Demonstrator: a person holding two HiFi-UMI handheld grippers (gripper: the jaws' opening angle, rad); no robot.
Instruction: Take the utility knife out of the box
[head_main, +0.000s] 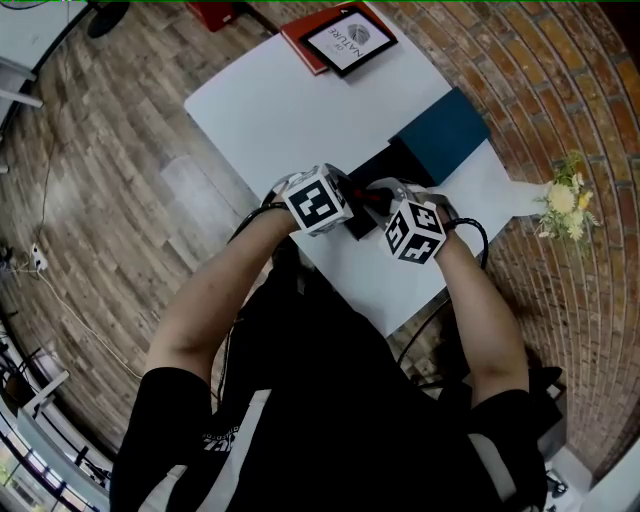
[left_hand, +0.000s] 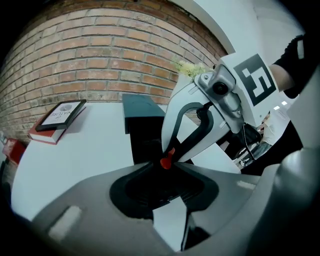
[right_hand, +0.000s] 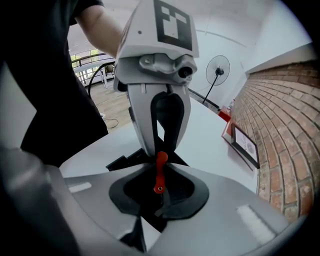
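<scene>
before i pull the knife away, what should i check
1. Right gripper on knife: ok, shut on the red handle.
2. Left gripper on knife: ok, shut on its other end.
3. Knife clear of box: cannot tell; the box lies right beneath.
4. Lid out of the way: ok, it lies at the box's far side.
5. Table free for setting down: ok, bare white past the box.

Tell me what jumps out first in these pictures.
The left gripper and right gripper meet tip to tip at the near edge of the white table, both pinching a small red utility knife. Just behind them lies the open black box, with a teal cover beside it.
</scene>
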